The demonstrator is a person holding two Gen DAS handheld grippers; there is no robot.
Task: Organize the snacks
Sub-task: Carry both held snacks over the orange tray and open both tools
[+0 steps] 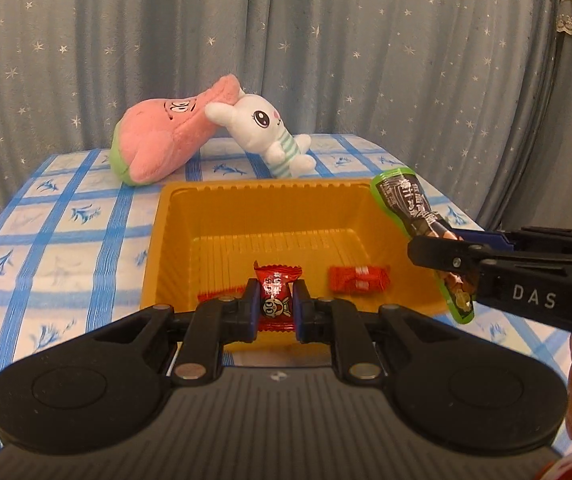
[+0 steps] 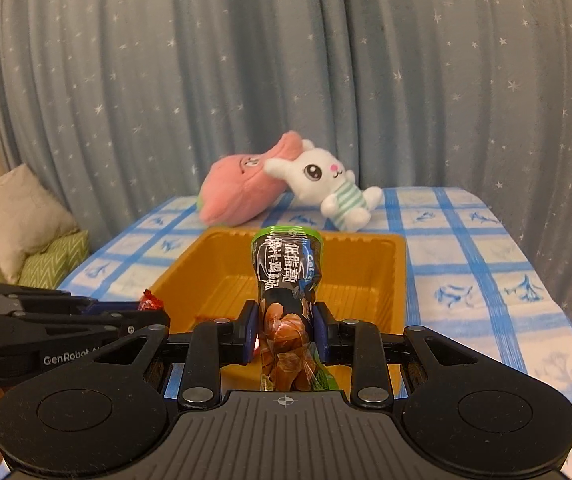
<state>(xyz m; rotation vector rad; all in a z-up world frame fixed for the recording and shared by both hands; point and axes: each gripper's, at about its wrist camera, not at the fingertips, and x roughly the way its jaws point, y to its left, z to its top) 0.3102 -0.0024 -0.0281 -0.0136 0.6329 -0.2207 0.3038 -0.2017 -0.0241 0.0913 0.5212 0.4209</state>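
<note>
Fingers (image 1: 252, 304) pinch red candy (image 1: 278, 296).

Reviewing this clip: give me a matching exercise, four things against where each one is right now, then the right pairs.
Things:
1. red candy
2. green-edged snack packet
3. red wrapped snack
4. white bunny toy

Places:
A. lying on the floor of the orange tray
B. on the checked tablecloth behind the tray
C. pinched in the left claw
D. pinched in the right claw

Pairs: 1-C, 2-D, 3-A, 4-B
</note>
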